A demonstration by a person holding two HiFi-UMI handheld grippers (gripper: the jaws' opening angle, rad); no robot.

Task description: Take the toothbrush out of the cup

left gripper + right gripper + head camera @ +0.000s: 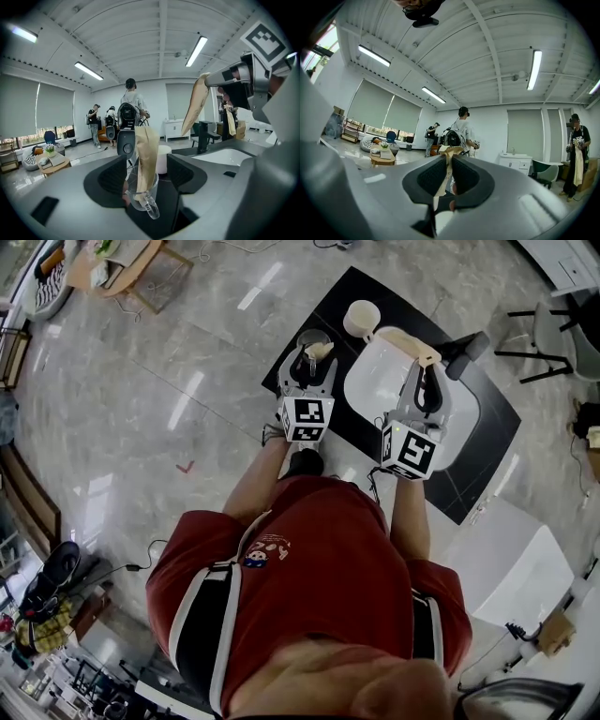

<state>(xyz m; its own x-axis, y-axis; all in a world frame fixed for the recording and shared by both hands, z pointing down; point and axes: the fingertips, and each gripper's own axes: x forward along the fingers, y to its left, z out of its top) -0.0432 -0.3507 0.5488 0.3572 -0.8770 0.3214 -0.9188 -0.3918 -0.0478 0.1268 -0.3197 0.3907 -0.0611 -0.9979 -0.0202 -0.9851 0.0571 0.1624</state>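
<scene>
A clear glass cup (140, 193) with a handle stands on the black counter (487, 427), and a tan paper-wrapped toothbrush (146, 152) stands upright in it. My left gripper (140, 177) is open, its jaws on either side of the cup with gaps showing. In the head view the same cup (314, 337) sits at the tip of the left gripper (314, 352). My right gripper (427, 369) hovers over the basin, shut on a second tan paper-wrapped toothbrush (409, 340), which the left gripper view shows hanging (197, 105). In the right gripper view that wrapper (444, 177) is pinched between the closed jaws.
A white basin (375, 381) with a black faucet (466, 354) is set in the counter, and a white cup (361, 318) stands behind the glass one. A white box (511, 563) sits to the right. Several people (131, 112) stand far across the room.
</scene>
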